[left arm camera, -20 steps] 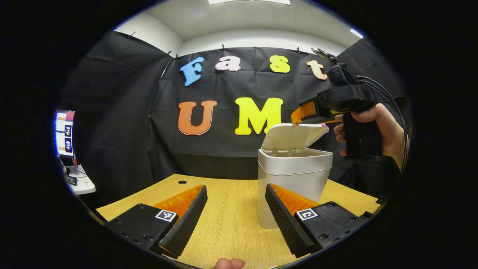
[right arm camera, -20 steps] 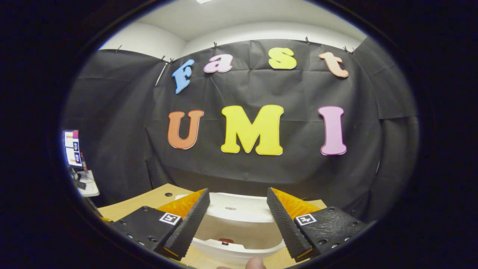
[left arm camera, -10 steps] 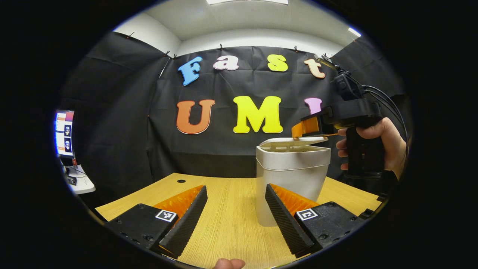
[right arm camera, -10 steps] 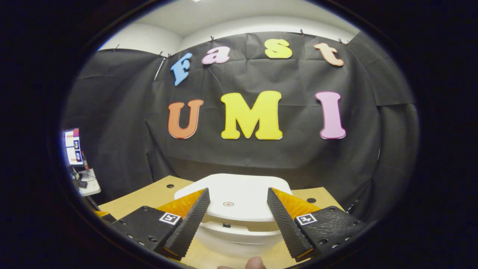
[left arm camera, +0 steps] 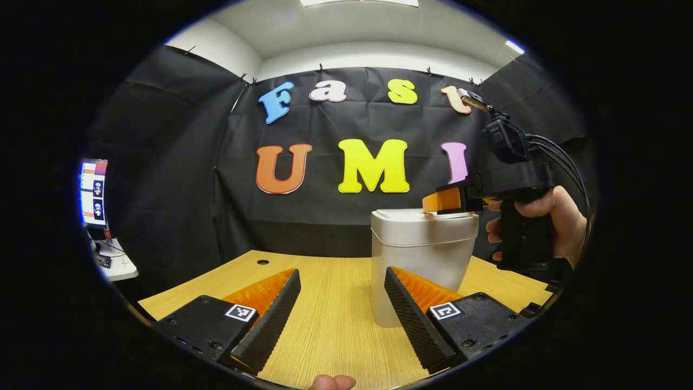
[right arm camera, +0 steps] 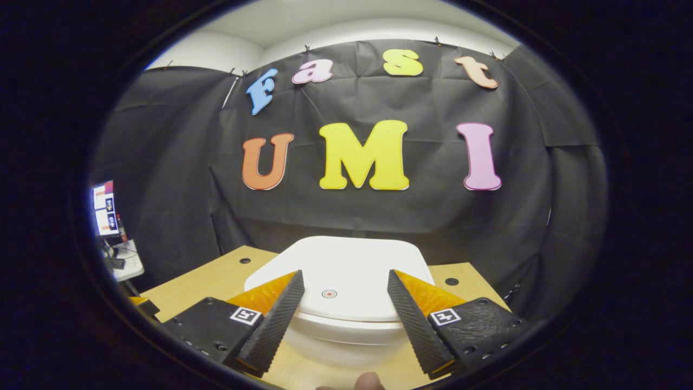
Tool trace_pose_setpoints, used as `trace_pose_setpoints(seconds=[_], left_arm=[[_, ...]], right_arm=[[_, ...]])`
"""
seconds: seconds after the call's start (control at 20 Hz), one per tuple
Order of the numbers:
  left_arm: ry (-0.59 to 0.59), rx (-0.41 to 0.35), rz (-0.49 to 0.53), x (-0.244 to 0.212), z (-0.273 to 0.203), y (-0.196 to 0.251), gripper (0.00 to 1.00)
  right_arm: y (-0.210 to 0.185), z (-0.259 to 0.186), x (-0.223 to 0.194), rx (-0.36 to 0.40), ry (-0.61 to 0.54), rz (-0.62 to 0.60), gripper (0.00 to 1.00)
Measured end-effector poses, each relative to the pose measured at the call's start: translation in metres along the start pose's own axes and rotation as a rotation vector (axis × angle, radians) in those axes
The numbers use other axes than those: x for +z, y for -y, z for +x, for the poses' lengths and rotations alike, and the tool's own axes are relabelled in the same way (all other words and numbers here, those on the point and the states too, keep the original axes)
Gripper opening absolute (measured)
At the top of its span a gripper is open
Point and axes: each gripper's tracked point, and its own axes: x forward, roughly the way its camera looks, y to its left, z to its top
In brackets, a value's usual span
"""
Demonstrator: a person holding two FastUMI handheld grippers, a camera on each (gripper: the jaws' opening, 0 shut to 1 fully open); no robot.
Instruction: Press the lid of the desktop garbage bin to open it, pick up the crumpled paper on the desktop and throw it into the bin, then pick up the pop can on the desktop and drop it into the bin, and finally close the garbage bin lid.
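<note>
The white garbage bin (left arm camera: 419, 260) stands on the wooden desk (left arm camera: 330, 314) with its lid (right arm camera: 346, 271) down flat. In the left gripper view the right gripper (left arm camera: 439, 201), held by a hand (left arm camera: 547, 222), rests its fingertips on the lid's right edge. In the right gripper view that gripper (right arm camera: 344, 295) is open, its fingers spread just above the lid's front, around a small round mark (right arm camera: 328, 293). My left gripper (left arm camera: 342, 295) is open low over the desk in front of the bin, nothing between its fingers.
A monitor (left arm camera: 93, 192) and a small white side table (left arm camera: 116, 265) stand at the far left. The desk has small round holes (right arm camera: 451, 281) near its back edge. Bare desk stretches left of the bin.
The right gripper has come down and pushed the raised lid flat onto the bin. The left gripper has stayed where it was.
</note>
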Motion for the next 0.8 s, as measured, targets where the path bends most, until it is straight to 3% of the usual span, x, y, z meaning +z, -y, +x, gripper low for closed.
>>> trace_pose_setpoints(seconds=[0.25, 0.8], left_arm=[[-0.009, -0.006, 0.000, 0.001, 0.010, 0.002, 1.00], [-0.019, -0.022, -0.013, -0.003, 0.020, 0.006, 1.00]], right_arm=[[0.001, 0.000, -0.013, 0.007, 0.027, -0.049, 0.99], [-0.001, 0.000, -0.001, 0.013, 0.127, 0.021, 0.98]])
